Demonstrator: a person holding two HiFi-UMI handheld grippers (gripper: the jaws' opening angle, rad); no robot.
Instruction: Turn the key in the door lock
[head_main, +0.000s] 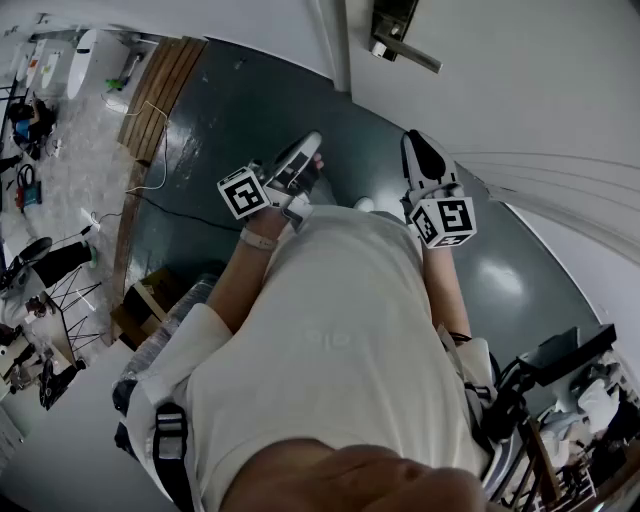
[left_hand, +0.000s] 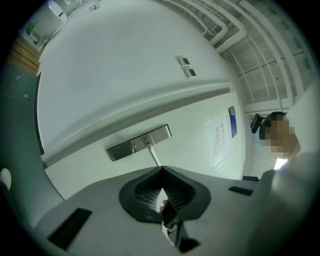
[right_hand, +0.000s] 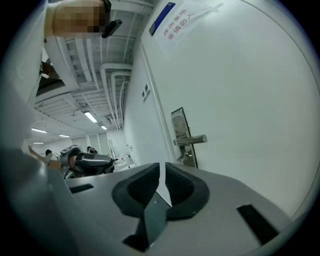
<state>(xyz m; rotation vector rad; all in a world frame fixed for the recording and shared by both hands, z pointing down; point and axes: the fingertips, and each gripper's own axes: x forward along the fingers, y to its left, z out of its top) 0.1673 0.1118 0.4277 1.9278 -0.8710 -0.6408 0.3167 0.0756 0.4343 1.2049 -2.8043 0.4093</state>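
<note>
The white door carries a metal lock plate with a lever handle. In the left gripper view the lock plate lies straight beyond the jaws, its handle pointing at me. The right gripper view shows the handle and, below it, a small key-like stub standing out of the plate. My left gripper is shut and empty. My right gripper is shut to a thin slit and empty. Both hang well short of the door.
A paper notice is stuck on the door above the lock. Dark green floor lies below, with a wooden strip and a cable at left. Tripods and boxes crowd the left, equipment the right.
</note>
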